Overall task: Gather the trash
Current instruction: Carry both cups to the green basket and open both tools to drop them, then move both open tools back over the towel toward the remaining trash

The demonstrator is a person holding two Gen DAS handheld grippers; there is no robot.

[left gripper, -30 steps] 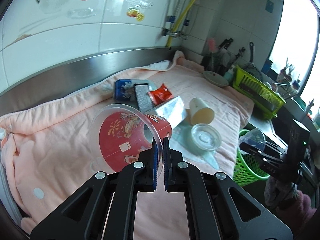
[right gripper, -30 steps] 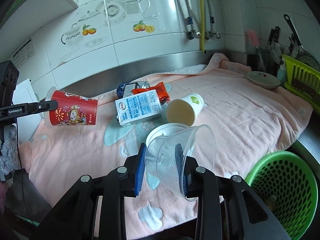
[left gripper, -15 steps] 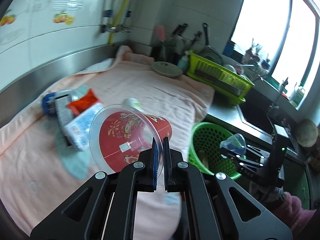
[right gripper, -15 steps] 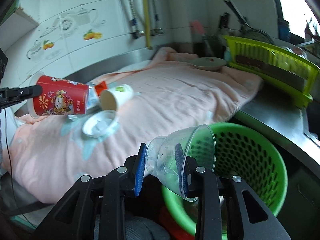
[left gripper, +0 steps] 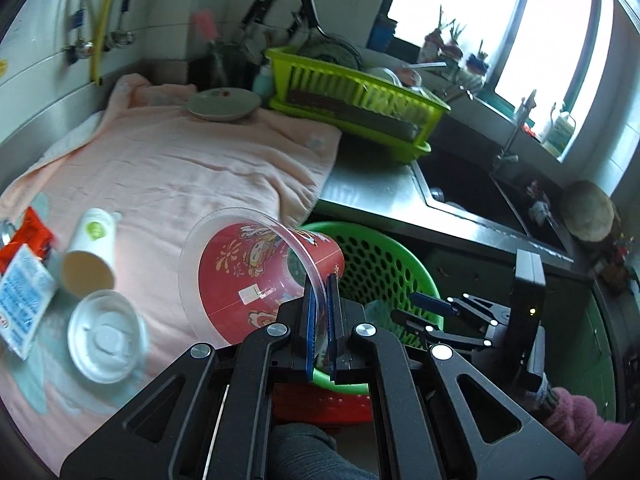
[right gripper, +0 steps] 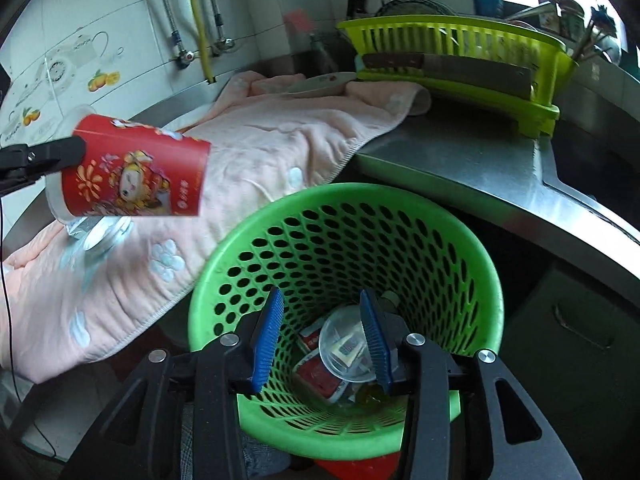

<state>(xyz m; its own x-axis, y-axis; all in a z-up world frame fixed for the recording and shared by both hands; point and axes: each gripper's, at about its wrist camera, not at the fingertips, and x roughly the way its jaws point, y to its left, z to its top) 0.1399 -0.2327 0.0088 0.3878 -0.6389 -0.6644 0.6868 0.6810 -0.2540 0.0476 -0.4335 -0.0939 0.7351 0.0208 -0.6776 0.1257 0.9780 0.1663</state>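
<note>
My left gripper [left gripper: 320, 296] is shut on the rim of a red printed cup [left gripper: 256, 276] in a clear plastic sleeve, held on its side just left of the green perforated basket [left gripper: 384, 256]. In the right wrist view the same red cup [right gripper: 136, 172] hangs from the left gripper [right gripper: 78, 148] over the towel's edge. My right gripper [right gripper: 320, 300] hovers over the basket [right gripper: 240, 248], its jaws opening with nothing between the blue pads. A clear plastic cup [right gripper: 344, 344] lies at the basket's bottom among wrappers. The right gripper [left gripper: 414, 312] also shows beyond the basket.
On the pink towel [left gripper: 180, 168] lie a white paper cup [left gripper: 90, 252], a clear lid [left gripper: 104, 336], a milk carton [left gripper: 20, 300] and a red wrapper [left gripper: 28, 236]. A plate [left gripper: 224, 104], a lime dish rack [left gripper: 360, 92] and a steel sink [left gripper: 460, 188] stand behind.
Both grippers swung right, from over the towel to the green basket. The right jaws parted and the clear cup dropped into the basket. The left still grips the red cup.
</note>
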